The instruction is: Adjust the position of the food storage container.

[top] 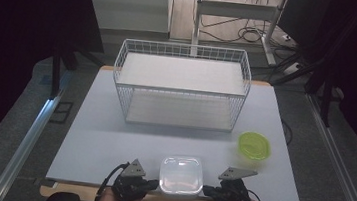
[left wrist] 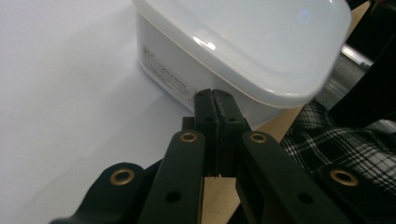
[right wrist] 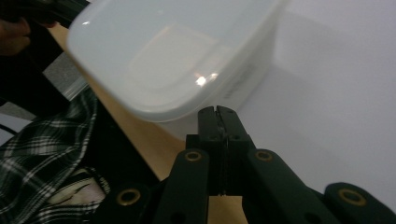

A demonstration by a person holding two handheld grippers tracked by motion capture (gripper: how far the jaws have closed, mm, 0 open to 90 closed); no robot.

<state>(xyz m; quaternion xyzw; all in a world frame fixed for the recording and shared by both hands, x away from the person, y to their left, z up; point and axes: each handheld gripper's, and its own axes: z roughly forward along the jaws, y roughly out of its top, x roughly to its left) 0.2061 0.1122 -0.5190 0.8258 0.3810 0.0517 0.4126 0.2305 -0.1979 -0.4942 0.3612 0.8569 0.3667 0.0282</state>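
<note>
I see a translucent white plastic container [top: 181, 174] at six o'clock, its smooth lid glossy with glints. My grippers' jaws look matt black plastic with brass-coloured rivets. The table [top: 92, 136] is matt and smooth, edged in pale wood. At twelve o'clock, a white-coated wire basket [top: 182, 85]; at four, a glossy green plastic lid [top: 254, 144].

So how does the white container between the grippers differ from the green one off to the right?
The white container is square and the larger of the two; the green container is rounder and smaller. The white one sits at the table's near edge between the shut left gripper and right gripper; the green one stands apart, farther back and to the right. Both have lids on and stand upright.
</note>
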